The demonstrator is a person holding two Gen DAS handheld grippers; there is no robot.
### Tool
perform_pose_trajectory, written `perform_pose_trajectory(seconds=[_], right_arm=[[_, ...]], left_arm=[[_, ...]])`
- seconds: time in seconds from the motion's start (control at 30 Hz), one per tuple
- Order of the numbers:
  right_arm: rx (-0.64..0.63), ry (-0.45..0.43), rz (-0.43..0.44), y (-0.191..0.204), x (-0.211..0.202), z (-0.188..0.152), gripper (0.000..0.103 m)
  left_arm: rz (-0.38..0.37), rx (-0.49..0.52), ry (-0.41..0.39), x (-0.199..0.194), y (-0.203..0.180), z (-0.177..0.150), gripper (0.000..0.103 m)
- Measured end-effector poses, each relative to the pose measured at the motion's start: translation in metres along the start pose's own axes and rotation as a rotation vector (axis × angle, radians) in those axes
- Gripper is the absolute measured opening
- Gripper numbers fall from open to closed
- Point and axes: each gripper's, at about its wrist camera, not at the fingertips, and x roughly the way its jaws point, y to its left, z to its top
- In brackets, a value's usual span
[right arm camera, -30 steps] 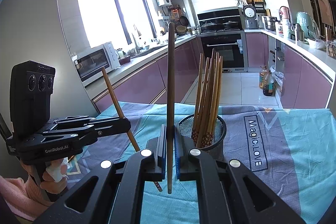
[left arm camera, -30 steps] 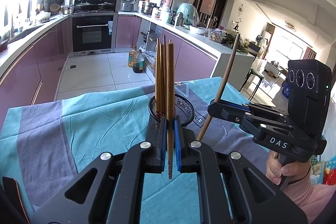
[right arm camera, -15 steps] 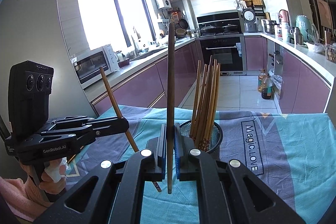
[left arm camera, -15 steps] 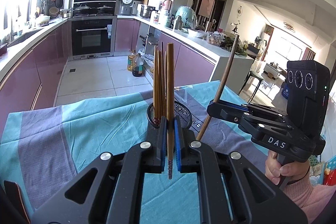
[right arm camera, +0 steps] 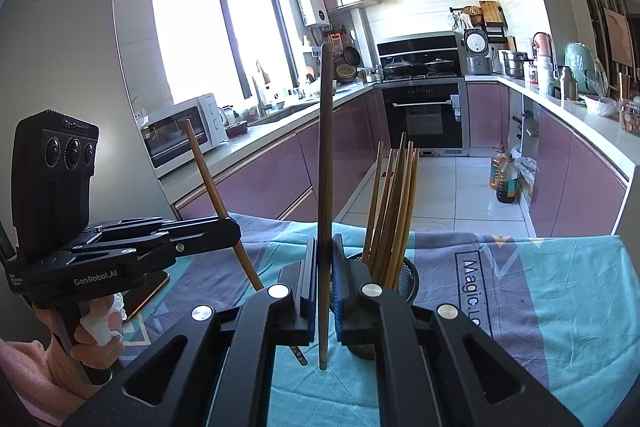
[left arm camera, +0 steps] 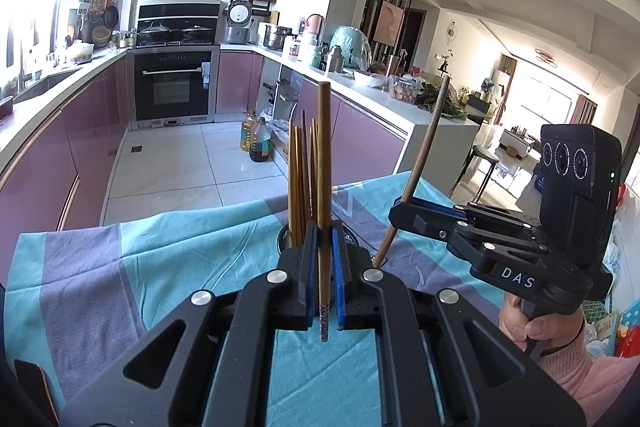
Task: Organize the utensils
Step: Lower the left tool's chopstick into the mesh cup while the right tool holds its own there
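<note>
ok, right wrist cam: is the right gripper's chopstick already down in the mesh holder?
No, the right gripper grips its chopstick outside the mesh holder.

Bright window glare (right arm camera: 192,35), sharp, fisheye-curved edges

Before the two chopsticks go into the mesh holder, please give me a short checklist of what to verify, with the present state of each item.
1. Left gripper shut on its light chopstick: ok.
2. Right gripper shut on its dark chopstick: ok.
3. Both held chopsticks near upright: ok in each own view; each leans when seen from the other side.
4. Mesh holder upright on the tablecloth: ok.
5. Room left in the holder beside the standing chopsticks: cannot tell, the fingers hide its mouth.
6. Lower tips above the holder's rim: not ok, both hang below it.
</note>
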Motion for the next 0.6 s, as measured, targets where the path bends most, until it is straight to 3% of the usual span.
perform_pose_trajectory(seconds=[0.6], right_arm=[[-0.002, -0.041, 0.006, -0.003, -0.006, 0.013, 0.006]], left_arm=[[-0.007, 0.018, -0.054, -0.016, -0.009, 0.015, 0.008]])
